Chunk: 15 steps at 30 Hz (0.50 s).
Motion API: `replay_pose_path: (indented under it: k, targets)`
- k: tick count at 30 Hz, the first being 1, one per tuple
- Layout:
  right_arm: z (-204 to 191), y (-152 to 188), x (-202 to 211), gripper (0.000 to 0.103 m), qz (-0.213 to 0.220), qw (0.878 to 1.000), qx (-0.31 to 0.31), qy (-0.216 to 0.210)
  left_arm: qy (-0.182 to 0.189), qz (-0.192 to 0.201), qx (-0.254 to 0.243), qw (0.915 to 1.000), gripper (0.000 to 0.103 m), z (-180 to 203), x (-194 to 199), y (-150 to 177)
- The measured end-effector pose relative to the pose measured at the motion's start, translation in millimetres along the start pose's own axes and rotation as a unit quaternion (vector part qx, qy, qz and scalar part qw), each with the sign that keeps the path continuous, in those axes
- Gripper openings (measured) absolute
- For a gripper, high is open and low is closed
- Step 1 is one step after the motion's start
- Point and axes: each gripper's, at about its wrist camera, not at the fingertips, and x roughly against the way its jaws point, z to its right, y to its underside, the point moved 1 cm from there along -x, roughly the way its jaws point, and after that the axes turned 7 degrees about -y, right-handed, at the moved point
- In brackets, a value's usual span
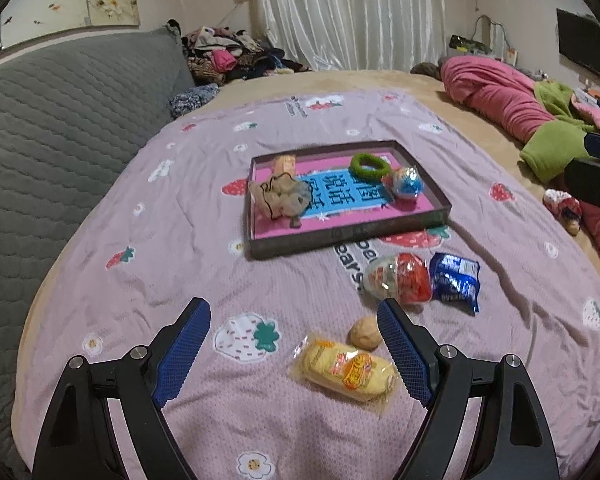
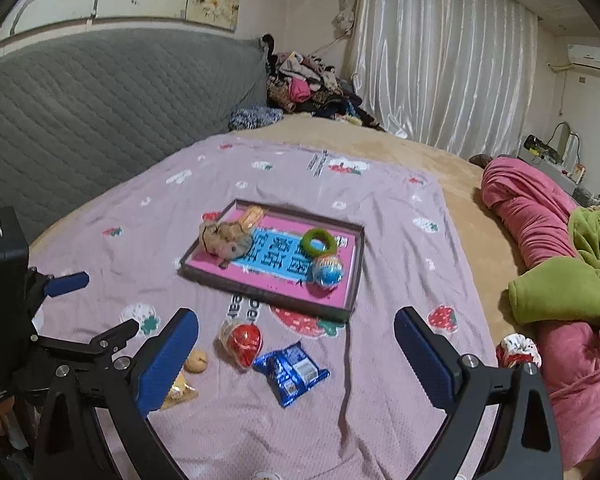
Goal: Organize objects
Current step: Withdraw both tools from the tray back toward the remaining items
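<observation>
A shallow pink-lined tray [image 1: 340, 236] [image 2: 268, 292] on the lilac bedspread holds a green ring [image 1: 370, 165] [image 2: 320, 241], a blue wrapped ball [image 1: 408, 184] [image 2: 327, 269], a beige scrunchie [image 1: 280, 196] [image 2: 224, 240] and an orange packet [image 1: 285, 164]. In front lie a red wrapped ball [image 1: 400, 282] [image 2: 242, 342], a blue snack pack [image 1: 456, 280] [image 2: 290, 372], a small tan nut-like thing [image 1: 365, 333] [image 2: 196, 361] and a yellow snack bag [image 1: 348, 368]. My left gripper [image 1: 294, 314] is open above the yellow bag. My right gripper [image 2: 296, 322] is open above the blue pack.
A grey quilted headboard [image 1: 60, 120] runs along the left. Pink and green bedding [image 1: 520, 108] [image 2: 548, 272] lies on the right, with a red-white scrunchie [image 2: 518, 350] beside it. A clothes pile [image 1: 228, 56] sits at the back by white curtains.
</observation>
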Motion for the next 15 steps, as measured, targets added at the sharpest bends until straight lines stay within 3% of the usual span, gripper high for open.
replay_pose_path:
  k: [15]
  targets:
    - [-13,18,-29,0.099,-0.042,0.999,0.019,-0.013,0.006,-0.053,-0.025,0.9983,0.086,20,-24,39]
